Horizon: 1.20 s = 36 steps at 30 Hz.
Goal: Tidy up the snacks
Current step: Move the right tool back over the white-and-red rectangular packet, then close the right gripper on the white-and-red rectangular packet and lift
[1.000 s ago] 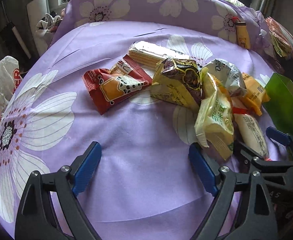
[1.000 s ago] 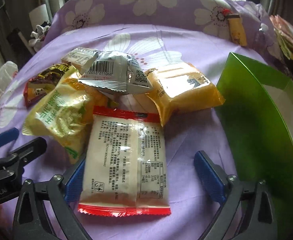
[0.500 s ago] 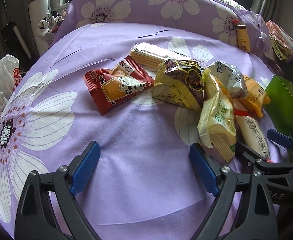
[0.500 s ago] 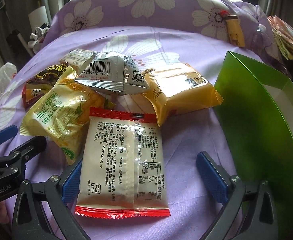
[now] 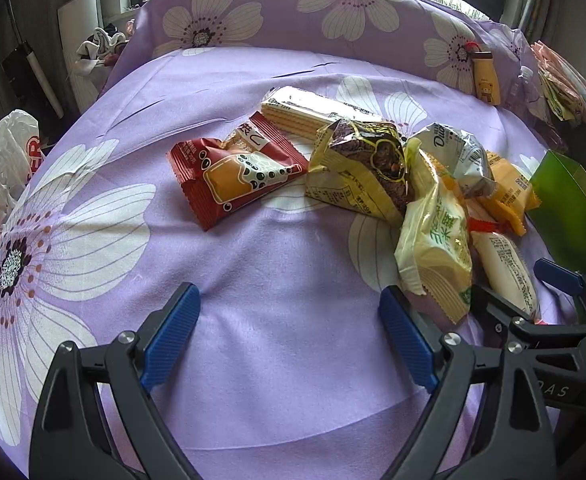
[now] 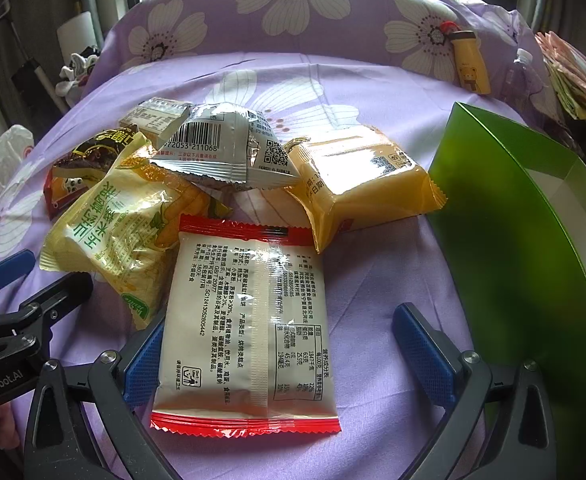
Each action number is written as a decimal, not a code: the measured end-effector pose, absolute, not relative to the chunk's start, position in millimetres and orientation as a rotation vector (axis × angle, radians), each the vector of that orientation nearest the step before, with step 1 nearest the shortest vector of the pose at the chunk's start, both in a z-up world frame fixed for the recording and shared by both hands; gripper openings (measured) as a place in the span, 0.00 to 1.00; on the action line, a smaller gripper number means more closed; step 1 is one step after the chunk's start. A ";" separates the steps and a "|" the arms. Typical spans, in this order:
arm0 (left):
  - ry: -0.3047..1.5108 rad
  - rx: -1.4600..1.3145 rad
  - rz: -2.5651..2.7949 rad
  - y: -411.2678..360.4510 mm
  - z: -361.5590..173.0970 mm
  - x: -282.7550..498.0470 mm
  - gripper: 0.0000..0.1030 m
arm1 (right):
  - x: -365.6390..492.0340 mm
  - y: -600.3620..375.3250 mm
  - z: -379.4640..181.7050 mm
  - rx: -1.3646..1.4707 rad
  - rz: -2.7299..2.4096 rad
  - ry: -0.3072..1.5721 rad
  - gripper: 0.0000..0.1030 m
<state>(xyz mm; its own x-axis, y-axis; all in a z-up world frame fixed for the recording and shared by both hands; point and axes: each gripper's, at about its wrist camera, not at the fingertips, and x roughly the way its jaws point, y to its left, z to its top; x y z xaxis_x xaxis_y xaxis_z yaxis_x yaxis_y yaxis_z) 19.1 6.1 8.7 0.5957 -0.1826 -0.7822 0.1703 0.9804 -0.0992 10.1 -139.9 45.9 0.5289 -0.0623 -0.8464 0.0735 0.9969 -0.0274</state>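
Observation:
A heap of snack packets lies on a purple flowered cloth (image 5: 253, 280). My right gripper (image 6: 281, 344) is open, its jaws either side of a white packet with red ends (image 6: 245, 332), which also shows in the left wrist view (image 5: 505, 268). Beyond it lie a pale yellow-green packet (image 6: 125, 224), a silver packet (image 6: 225, 148) and an orange packet (image 6: 357, 180). My left gripper (image 5: 289, 332) is open and empty over bare cloth, short of a red packet (image 5: 233, 172), a yellow-brown packet (image 5: 365, 168) and a wafer pack (image 5: 313, 108).
A green box (image 6: 513, 240) stands open at the right, also seen in the left wrist view (image 5: 569, 208). A yellow bear-marked tube (image 6: 471, 64) lies at the back right. A white plastic bag (image 5: 1, 168) hangs off the left edge.
Both grippers have drawn back slightly toward me; the packets sit a little farther away in view. Nothing was grasped or moved.

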 end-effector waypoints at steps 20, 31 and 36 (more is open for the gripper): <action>0.927 0.034 -0.159 0.8 8.7 21.0 0.90 | 10.2 -140.4 45.3 0.010 -0.081 1.009 0.99; 0.907 -0.115 -0.163 19.6 33.0 13.6 0.90 | 10.5 -139.5 45.1 0.006 -0.082 1.009 1.00; 0.878 -0.165 -0.196 21.5 47.4 11.6 0.90 | 10.9 -138.8 44.9 0.005 -0.083 1.009 1.00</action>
<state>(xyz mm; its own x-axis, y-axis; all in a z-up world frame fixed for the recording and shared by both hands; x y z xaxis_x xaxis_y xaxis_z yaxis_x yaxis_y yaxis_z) 11.6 21.5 47.4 0.6230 -0.2378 -0.7452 0.1026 0.9693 -0.2235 10.9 -138.8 44.9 0.5297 -0.0674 -0.8455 0.0724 0.9968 -0.0341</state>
